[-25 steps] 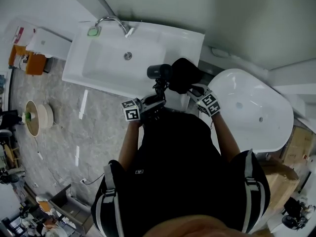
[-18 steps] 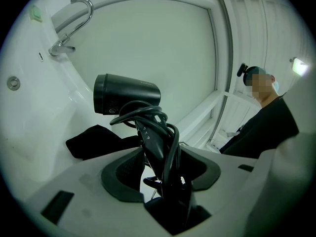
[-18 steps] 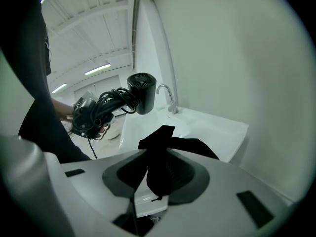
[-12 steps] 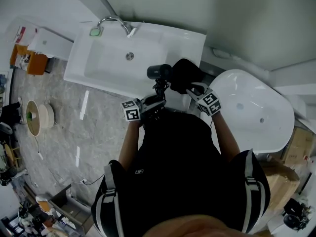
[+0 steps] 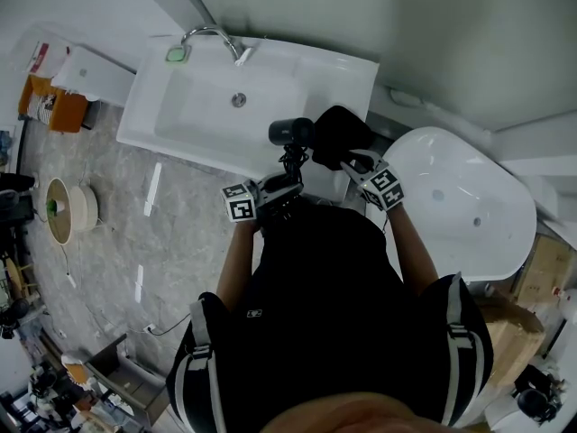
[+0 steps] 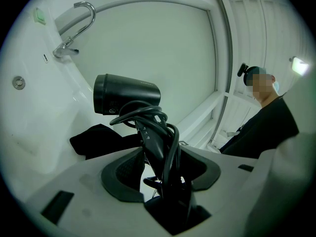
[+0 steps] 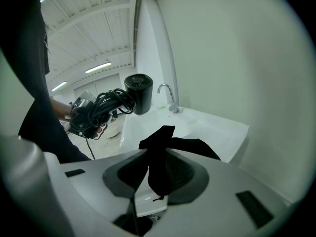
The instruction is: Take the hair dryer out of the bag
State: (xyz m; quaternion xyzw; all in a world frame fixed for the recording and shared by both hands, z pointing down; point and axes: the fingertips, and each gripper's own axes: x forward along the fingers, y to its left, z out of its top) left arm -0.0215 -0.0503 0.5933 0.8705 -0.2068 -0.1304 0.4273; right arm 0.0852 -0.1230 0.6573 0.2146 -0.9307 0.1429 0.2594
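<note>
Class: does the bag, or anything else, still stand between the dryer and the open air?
Nothing visible does. The dryer, gripped in the left tongs, is wholly outside the bag, which hangs from the right tongs beside it.

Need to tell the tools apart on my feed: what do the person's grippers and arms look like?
The left gripper and right gripper match: pale grey moulded bodies, dark grey textured jaw pads. Each carries a white cube with black square markers, left, right. The person wears a black short-sleeved top with white stripes on the sleeves.
</note>
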